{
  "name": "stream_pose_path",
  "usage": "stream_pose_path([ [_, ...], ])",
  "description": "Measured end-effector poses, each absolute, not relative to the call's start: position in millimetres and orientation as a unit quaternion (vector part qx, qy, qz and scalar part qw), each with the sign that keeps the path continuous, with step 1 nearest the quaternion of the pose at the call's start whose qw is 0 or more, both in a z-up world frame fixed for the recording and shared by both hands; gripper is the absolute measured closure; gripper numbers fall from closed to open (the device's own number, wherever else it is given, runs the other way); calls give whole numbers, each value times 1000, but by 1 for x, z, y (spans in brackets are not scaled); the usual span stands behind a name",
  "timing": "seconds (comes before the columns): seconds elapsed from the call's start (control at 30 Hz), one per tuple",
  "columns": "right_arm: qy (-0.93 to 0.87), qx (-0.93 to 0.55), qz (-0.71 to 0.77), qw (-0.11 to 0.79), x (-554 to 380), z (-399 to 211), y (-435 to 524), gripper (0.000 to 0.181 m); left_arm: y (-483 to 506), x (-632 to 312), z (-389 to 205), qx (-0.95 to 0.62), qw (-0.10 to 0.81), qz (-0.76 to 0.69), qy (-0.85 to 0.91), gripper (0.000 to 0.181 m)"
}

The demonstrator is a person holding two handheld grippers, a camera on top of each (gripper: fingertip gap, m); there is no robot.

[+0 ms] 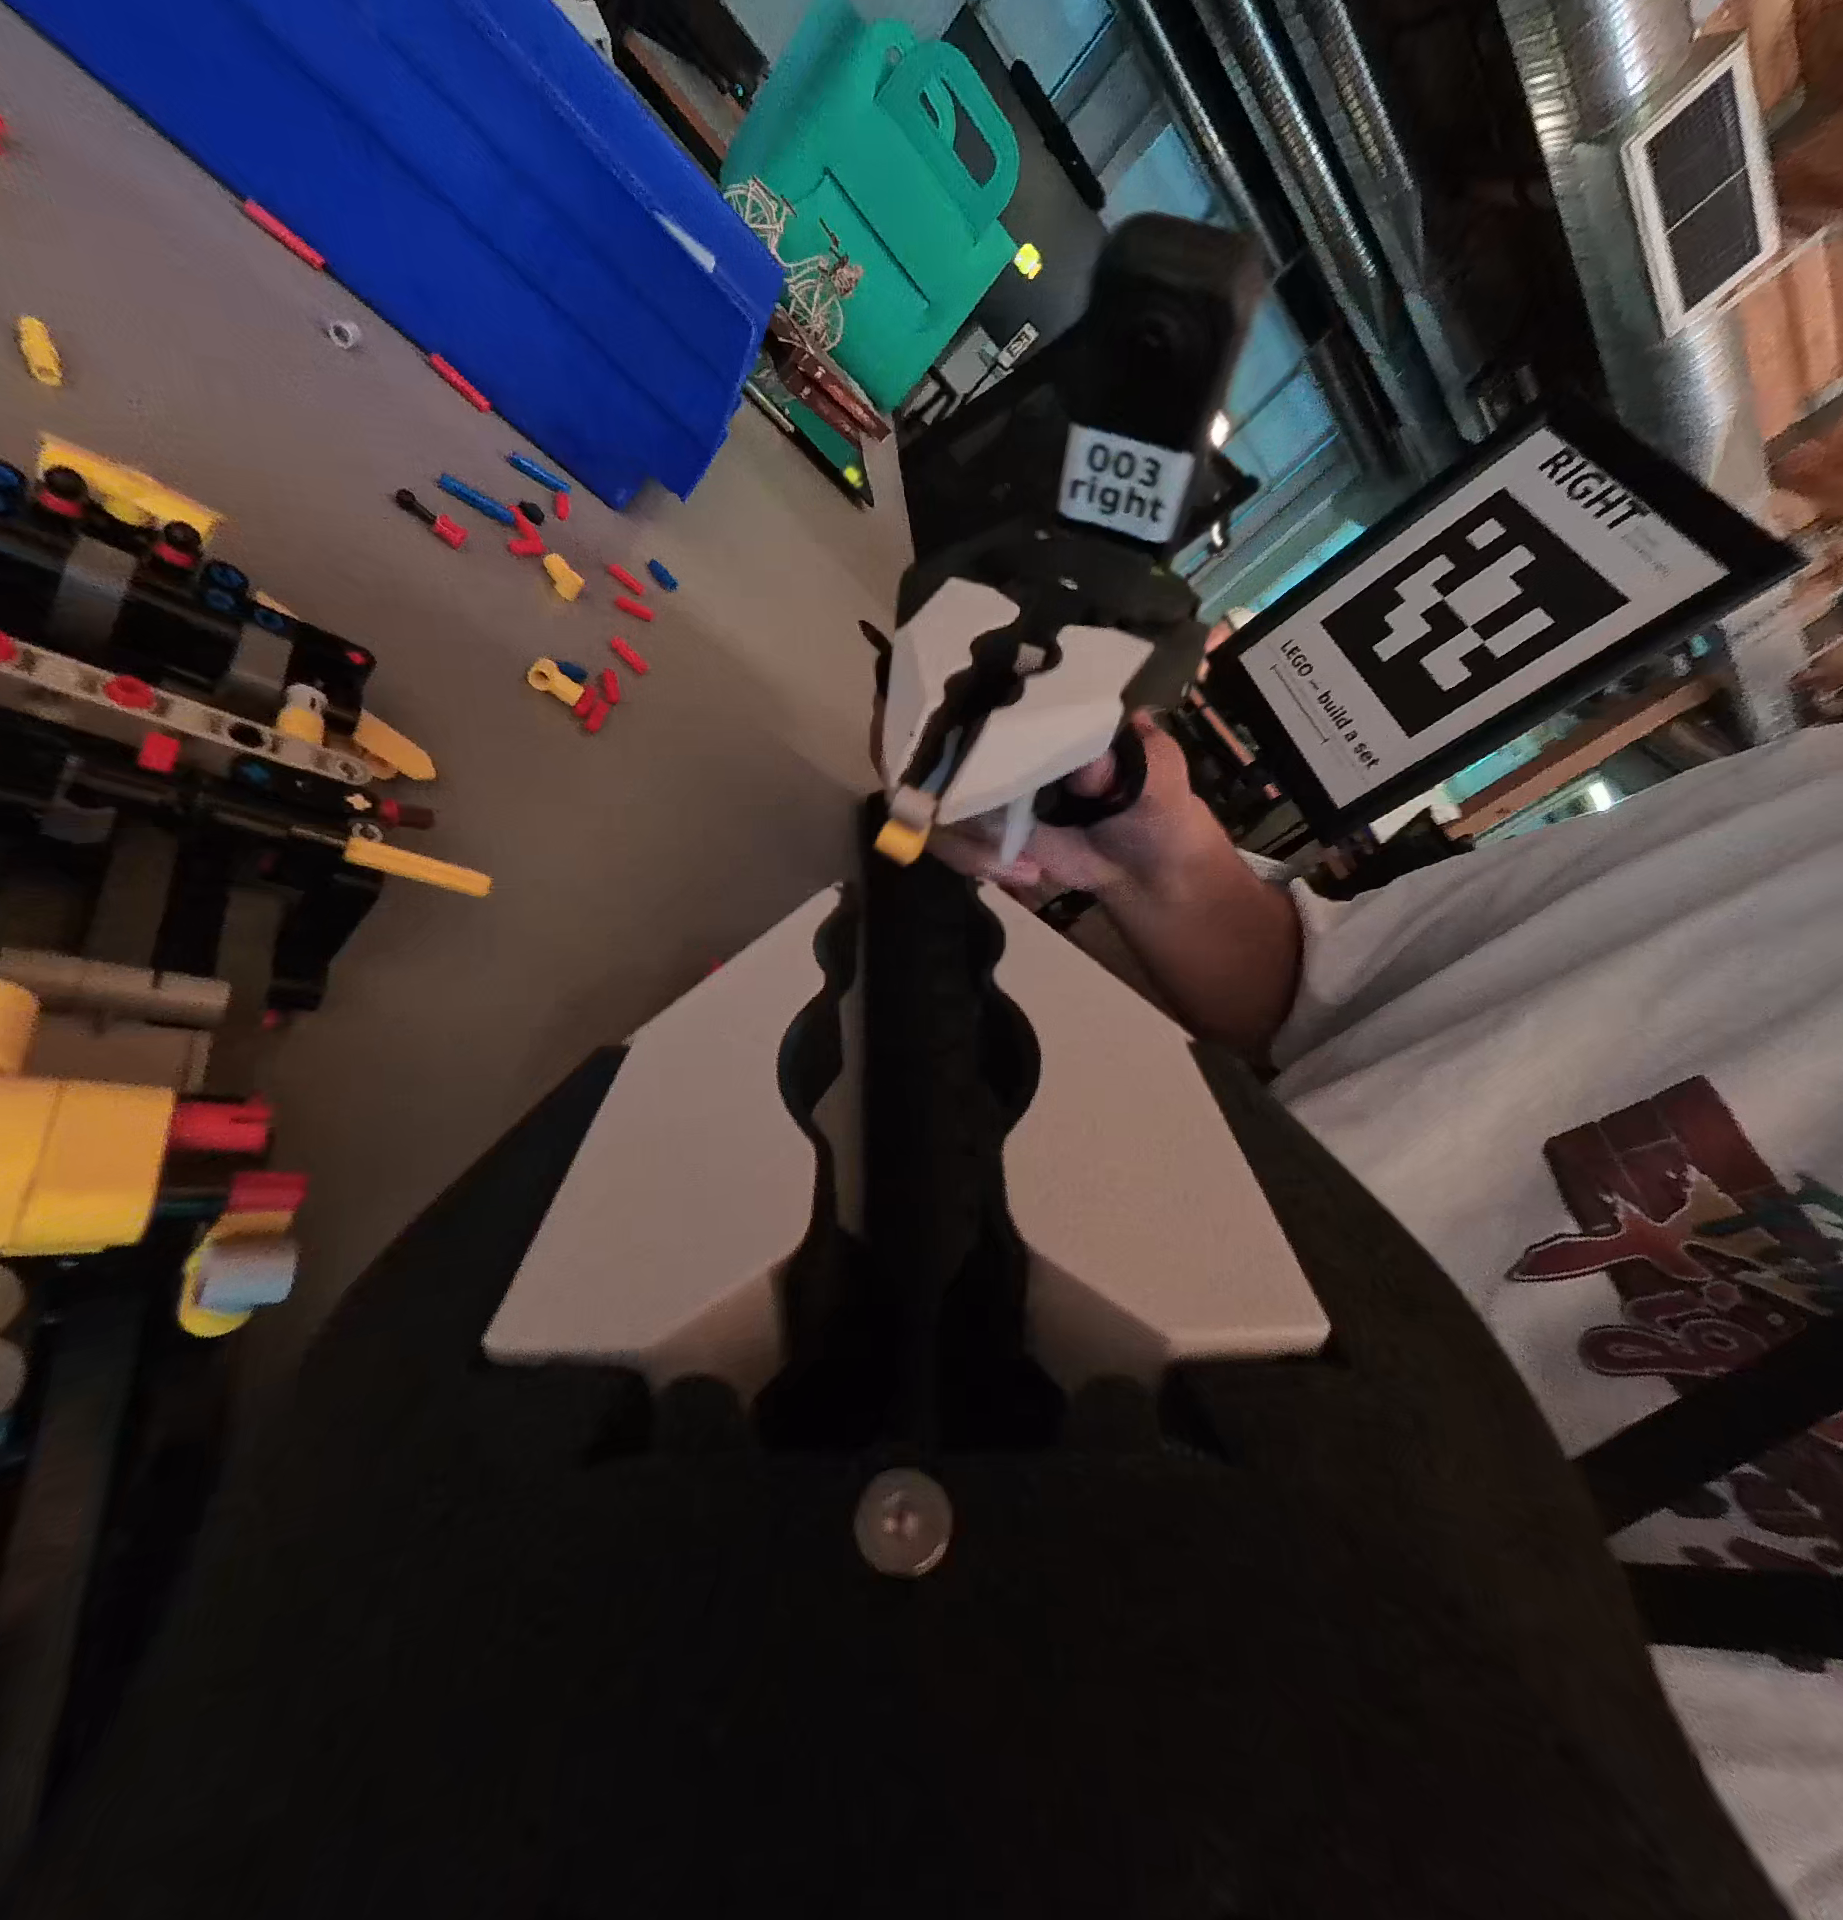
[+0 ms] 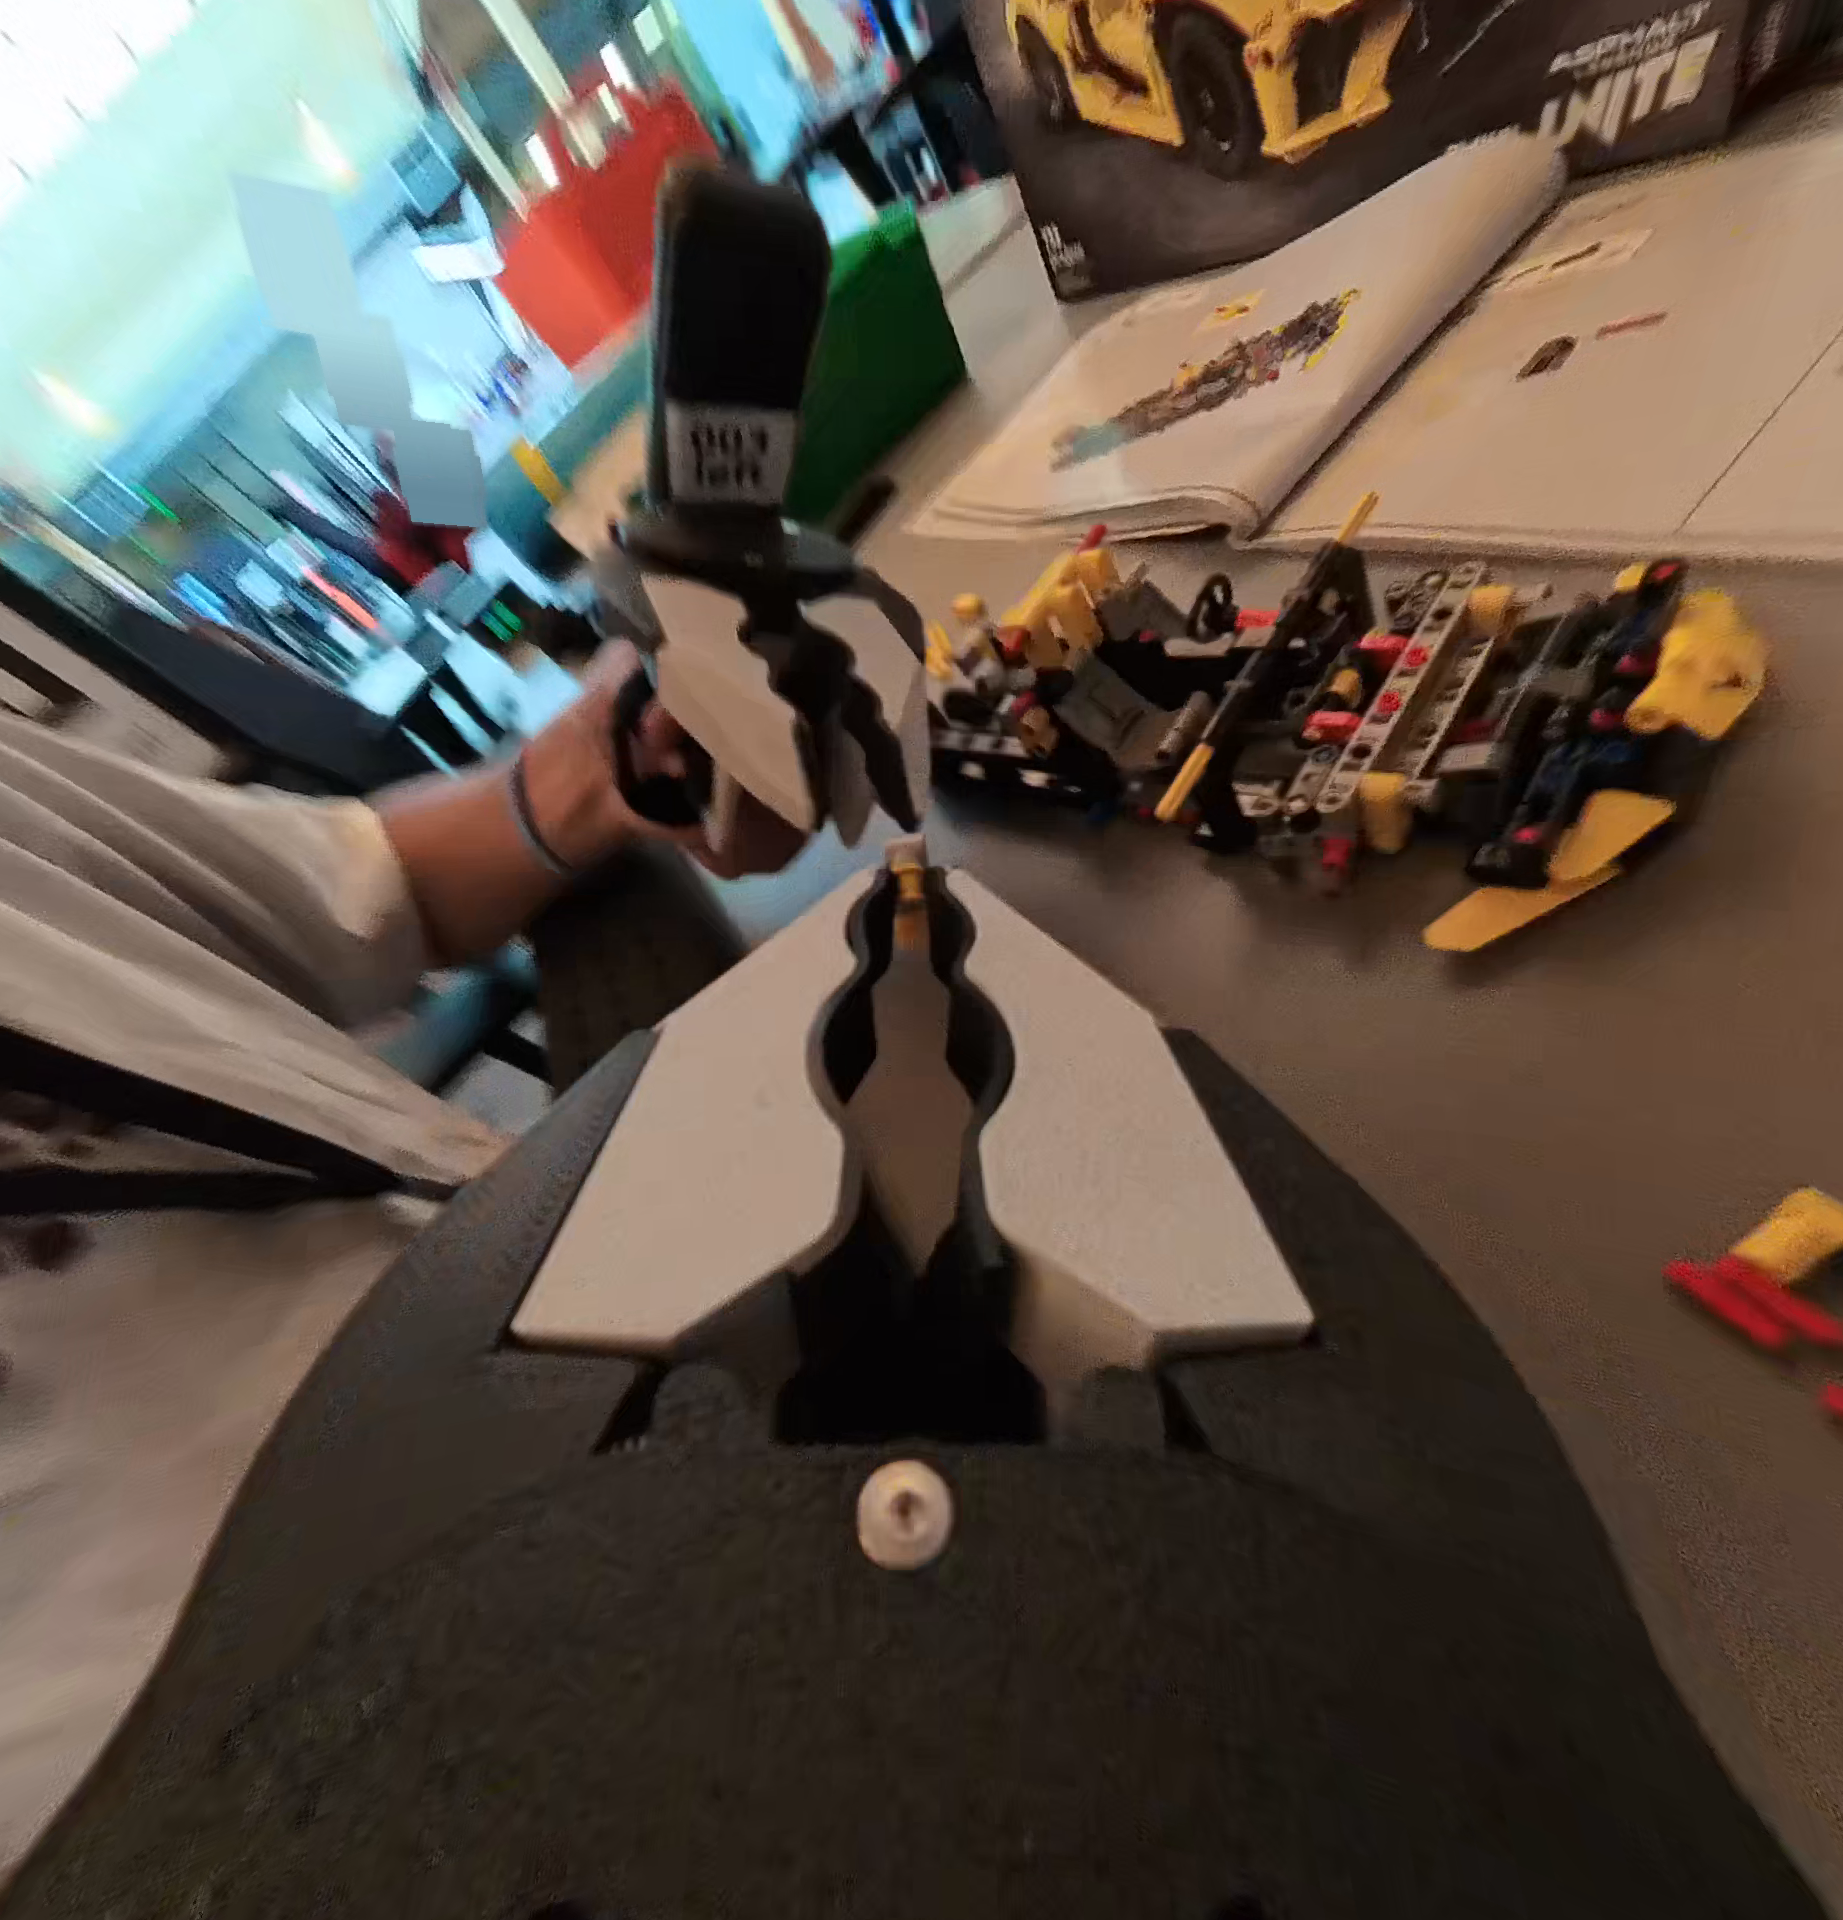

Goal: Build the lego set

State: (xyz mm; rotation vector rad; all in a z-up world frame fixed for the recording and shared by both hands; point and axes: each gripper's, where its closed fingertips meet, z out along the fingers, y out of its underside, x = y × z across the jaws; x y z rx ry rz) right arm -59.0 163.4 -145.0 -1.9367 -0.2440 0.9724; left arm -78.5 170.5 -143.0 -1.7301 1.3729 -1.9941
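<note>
My right gripper is shut on a small yellow lego piece with a pale end that sticks out past the fingertips. My left gripper is shut, and nothing shows between its fingers. The two grippers meet tip to tip above the table. In the right wrist view the left gripper touches the pale end of the piece. In the left wrist view the right gripper holds the yellow piece. The half-built yellow and black lego car lies on the table, and it also shows in the left wrist view.
Loose red, blue and yellow pieces lie scattered on the grey table, with more at the right. A blue bin stands behind them. An open instruction booklet and the set's box lie beyond the car. A person's hand holds the left gripper. Left and right tips are no more than a few centimetres apart.
</note>
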Motion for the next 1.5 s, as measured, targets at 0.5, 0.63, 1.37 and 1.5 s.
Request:
stream_pose_path([
  [0.5, 30, -694, 605, 388, -79, -141, 160, 177, 153, -77, -139, -555, 81, -679, 473, 165],
  [0.63, 10, -703, 587, 402, -82, -140, 161, 176, 155, -78, -139, -559, 70, -682, 466, 173],
  [1.37, -332, -844, -77, 413, -74, -183, 173, 166, 166, -73, -175, -650, 33, -631, 423, 174],
  [1.5, -340, -839, -134, 403, -72, -187, 175, 166, 168, -71, -179, -661, 62, -609, 434, 174],
])
